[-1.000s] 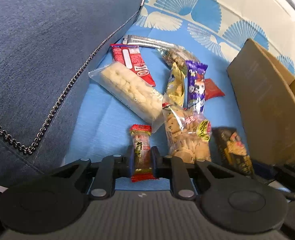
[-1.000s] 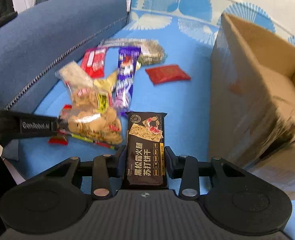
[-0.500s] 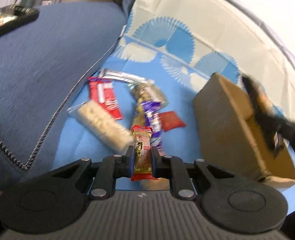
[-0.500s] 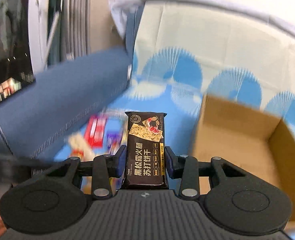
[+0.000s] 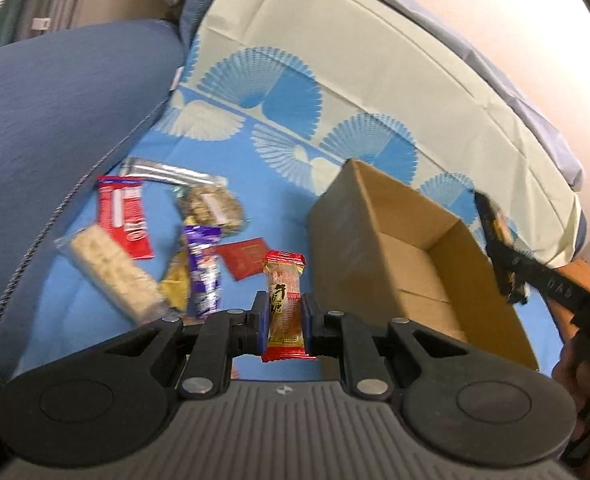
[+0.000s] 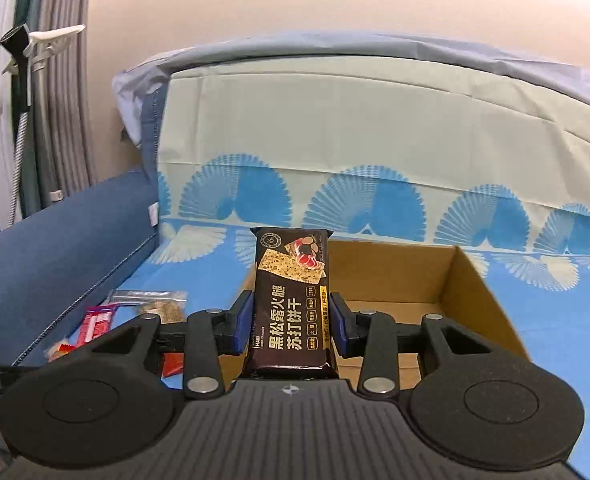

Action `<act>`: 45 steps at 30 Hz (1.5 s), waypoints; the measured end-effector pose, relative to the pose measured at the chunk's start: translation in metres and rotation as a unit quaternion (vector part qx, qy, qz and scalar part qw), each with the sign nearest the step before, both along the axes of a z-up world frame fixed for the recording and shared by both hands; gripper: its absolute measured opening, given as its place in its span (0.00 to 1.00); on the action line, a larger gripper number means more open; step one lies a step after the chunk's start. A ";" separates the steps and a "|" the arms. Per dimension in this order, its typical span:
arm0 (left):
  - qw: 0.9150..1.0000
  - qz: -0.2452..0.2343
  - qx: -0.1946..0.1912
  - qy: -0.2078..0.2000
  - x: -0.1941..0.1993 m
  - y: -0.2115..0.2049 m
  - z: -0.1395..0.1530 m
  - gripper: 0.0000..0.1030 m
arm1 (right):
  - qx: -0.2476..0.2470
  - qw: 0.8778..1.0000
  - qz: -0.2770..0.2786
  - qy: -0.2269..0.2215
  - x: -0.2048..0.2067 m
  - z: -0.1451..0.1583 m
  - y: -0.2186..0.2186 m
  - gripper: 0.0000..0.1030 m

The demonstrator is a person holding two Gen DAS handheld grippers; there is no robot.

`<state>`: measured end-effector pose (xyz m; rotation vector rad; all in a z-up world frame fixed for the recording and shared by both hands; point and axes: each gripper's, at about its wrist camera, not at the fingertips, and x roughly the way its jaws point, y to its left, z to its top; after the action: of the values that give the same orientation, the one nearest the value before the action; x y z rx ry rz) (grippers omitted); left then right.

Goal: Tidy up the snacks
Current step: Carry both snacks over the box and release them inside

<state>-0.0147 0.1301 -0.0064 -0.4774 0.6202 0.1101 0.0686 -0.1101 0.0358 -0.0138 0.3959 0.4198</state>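
My left gripper (image 5: 283, 316) is shut on a small red and gold candy bar (image 5: 285, 304) and holds it above the blue sheet, just left of the open cardboard box (image 5: 415, 256). My right gripper (image 6: 291, 322) is shut on a black cracker pack (image 6: 291, 304) and holds it upright in front of the same box (image 6: 467, 296). The right gripper with its pack also shows in the left wrist view (image 5: 499, 248), over the box's right side. Several loose snacks lie left of the box: a red pack (image 5: 125, 218), a white rice bar (image 5: 113, 272), a purple bar (image 5: 205, 272).
A dark blue cushion (image 5: 55, 120) borders the snacks on the left. A pale pillow (image 6: 375, 136) with a blue fan pattern stands behind the box. A small red sachet (image 5: 243, 258) lies beside the box. Curtains (image 6: 55, 92) hang at the far left.
Both grippers have lifted with their snacks off the sheet. The right one has swung up and over toward the box opening; the left view has pulled back and up.
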 end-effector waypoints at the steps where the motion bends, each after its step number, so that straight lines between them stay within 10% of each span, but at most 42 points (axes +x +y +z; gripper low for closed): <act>1: 1.000 -0.004 -0.001 -0.003 0.003 -0.003 0.001 0.17 | -0.003 1.000 -0.003 0.003 0.001 -0.002 -0.003 0.40; 21: 0.983 -0.134 0.006 -0.124 0.077 -0.103 0.059 0.17 | 0.066 0.985 -0.158 0.037 0.022 -0.020 -0.090 0.40; 32: 0.986 -0.158 0.026 -0.046 0.100 -0.117 0.017 0.17 | 0.047 0.984 -0.164 0.043 0.024 -0.025 -0.091 0.40; 45: 0.987 -0.153 0.025 -0.050 0.096 -0.118 0.020 0.17 | 0.035 0.986 -0.156 0.047 0.027 -0.025 -0.080 0.40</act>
<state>0.0816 0.0122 0.0138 -0.3317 0.5851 -0.1889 0.0955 -0.1902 0.0104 0.1358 0.4674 0.1241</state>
